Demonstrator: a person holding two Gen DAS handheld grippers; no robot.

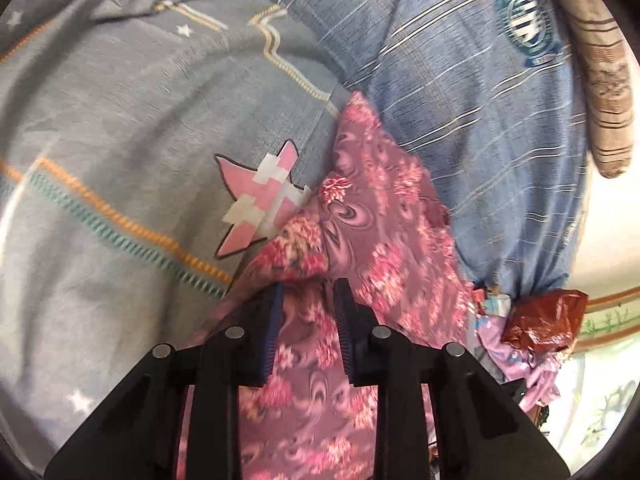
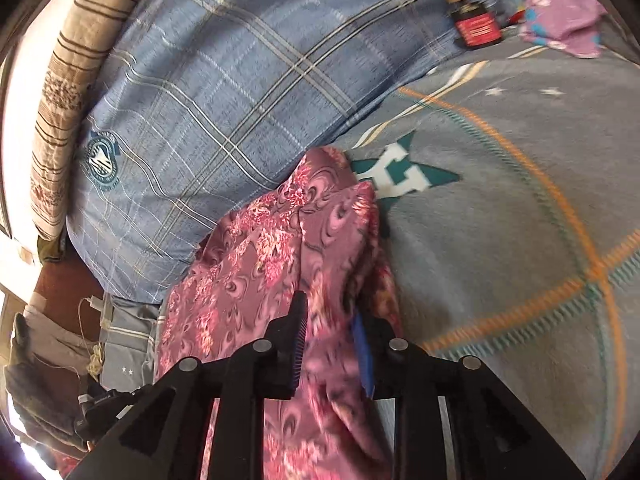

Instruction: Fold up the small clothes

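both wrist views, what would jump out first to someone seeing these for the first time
The pink floral garment dominates, running up the middle of both wrist views with the left gripper and right gripper each straddling its cloth. Behind it lies a big blue plaid pillow on a grey bedsheet with orange and teal stripes. A dark bottle with a red label rests near the far right corner in the right wrist view.

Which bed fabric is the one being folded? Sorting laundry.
The pink floral cloth, caught between both tongs; the blue plaid pillow and grey star sheet lie untouched.
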